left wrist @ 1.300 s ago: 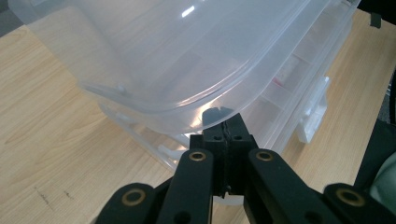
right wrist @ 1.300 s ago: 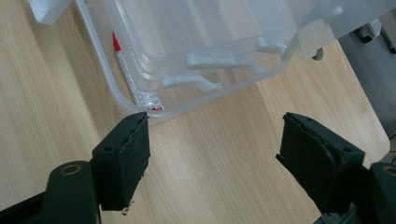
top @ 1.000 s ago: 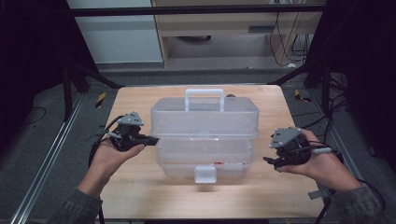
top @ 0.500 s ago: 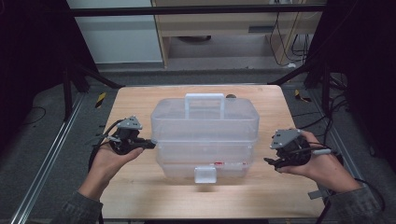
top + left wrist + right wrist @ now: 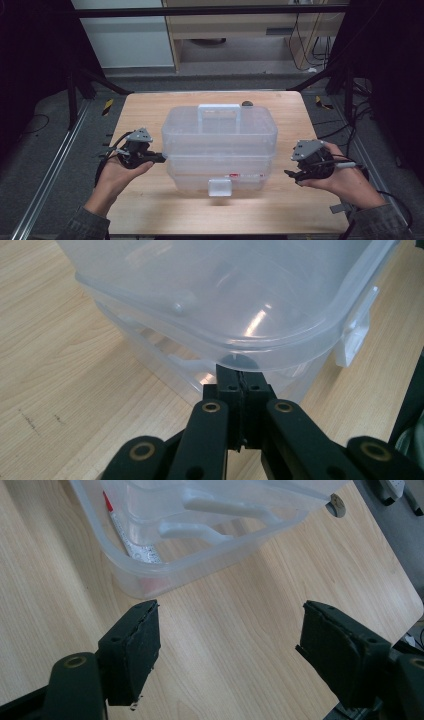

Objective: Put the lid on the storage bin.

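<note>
— Storage box (image 5: 220,145) first: clear plastic, mid-table (image 5: 150,107), lid (image 5: 240,295) tilted up, white latch (image 5: 220,187) facing us.
— We've got our left gripper (image 5: 159,158) at the box's left side, jaws shut, tips tucked under the lid rim.
— Our right gripper (image 5: 292,175) hangs right of the box, jaws wide apart, empty.
— Risk, we'd say: shut tips only prop the rim, so the lid could slip off and slam down.

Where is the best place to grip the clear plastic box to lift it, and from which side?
Probably the white handle on the lid of the clear box, taken from above: it stands up as an arch, with room under it for one jaw.
</note>
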